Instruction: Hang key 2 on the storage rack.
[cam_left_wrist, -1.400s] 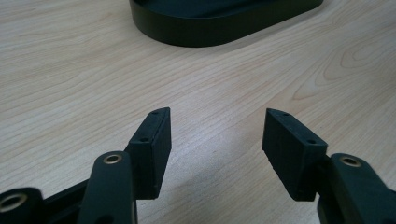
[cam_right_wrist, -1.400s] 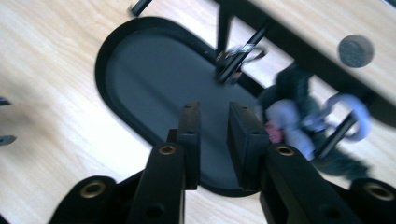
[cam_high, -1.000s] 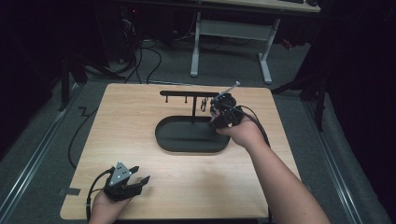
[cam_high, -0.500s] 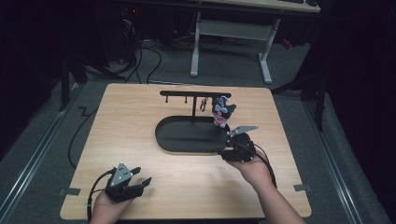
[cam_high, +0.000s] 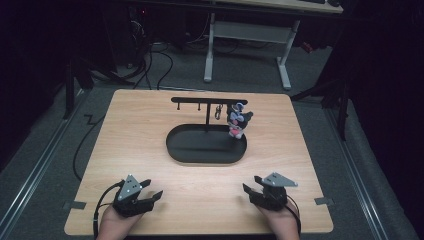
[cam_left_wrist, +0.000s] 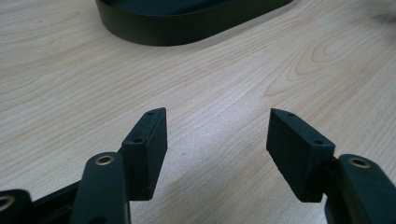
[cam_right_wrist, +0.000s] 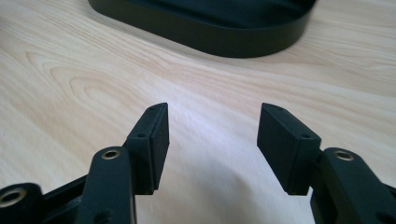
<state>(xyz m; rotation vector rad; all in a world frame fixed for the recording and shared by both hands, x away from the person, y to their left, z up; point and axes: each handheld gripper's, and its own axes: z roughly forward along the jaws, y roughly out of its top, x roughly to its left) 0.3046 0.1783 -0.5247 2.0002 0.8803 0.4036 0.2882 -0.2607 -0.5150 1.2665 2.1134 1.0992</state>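
Light wooden rectangular table (cam_high: 150, 135) on grey carpeted floor (cam_high: 320, 100). Beyond the table: white metal-legged desk (cam_high: 250, 37), black cables (cam_high: 155, 60) left of it. Surroundings dark.

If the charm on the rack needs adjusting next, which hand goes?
Probably right. The toy charm hangs at the right end of the rack, on the side of the right gripper. Both it and the left gripper rest open and empty at the near edge.
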